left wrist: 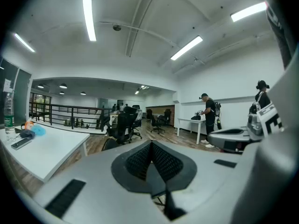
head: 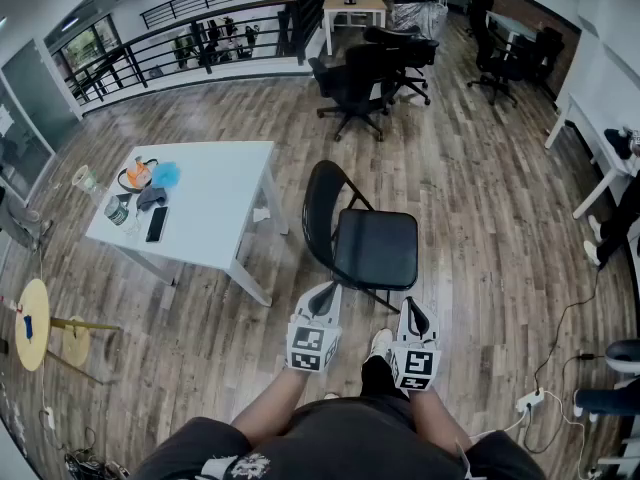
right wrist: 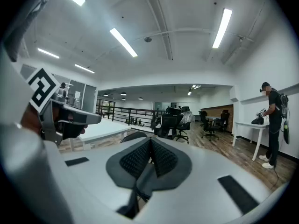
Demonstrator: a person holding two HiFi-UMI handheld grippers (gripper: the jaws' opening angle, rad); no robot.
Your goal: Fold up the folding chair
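While the left gripper (head: 324, 293) and right gripper (head: 412, 310) hover with jaws pressed together on nothing, the black folding chair (head: 375, 249) stands unfolded just ahead on the wood-plank floor (head: 480, 198), beside a white table (head: 220, 203); office chairs (head: 356, 83) and a black railing (head: 200, 33) stand beyond.

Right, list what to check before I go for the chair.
1. Chair unfolded, nothing lying on it: ok.
2. Left gripper empty: ok.
3. Right gripper empty: ok.
4. Both grippers open for a grasp: not ok, both shut.
5. Grippers at the chair: not ok, both short of it.
6. Table apart from the chair: ok, though close beside it.
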